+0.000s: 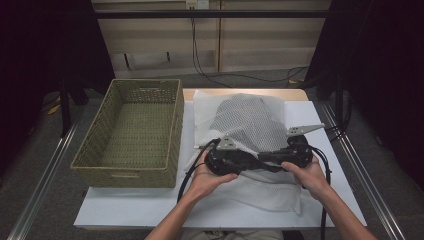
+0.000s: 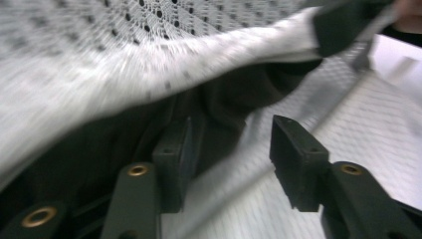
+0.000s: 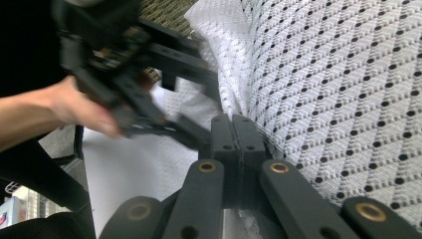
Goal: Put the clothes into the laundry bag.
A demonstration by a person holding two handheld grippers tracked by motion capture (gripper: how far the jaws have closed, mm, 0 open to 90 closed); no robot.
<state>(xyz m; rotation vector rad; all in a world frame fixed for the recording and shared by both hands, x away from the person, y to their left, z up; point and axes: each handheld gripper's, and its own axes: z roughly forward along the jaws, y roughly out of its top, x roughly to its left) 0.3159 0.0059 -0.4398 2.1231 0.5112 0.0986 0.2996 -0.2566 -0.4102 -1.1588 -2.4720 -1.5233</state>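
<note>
White mesh garment (image 1: 247, 125) spread on tabletop (image 1: 150, 210), right of wicker basket (image 1: 132, 132), long axis running away from person. Right tool (image 3: 232, 134) clamped on near hem. Left tool (image 2: 229, 149) agape, hem fold lying just ahead between jaws; left nearer basket. Garment underside shadowed, blurred.

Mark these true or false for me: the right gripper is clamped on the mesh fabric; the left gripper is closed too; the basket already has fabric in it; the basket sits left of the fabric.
1. The right gripper is clamped on the mesh fabric. True.
2. The left gripper is closed. False: its jaws stand apart, with fabric between them.
3. The wicker basket holds fabric. False: it is empty.
4. The basket sits left of the fabric. True, in the high view.
</note>
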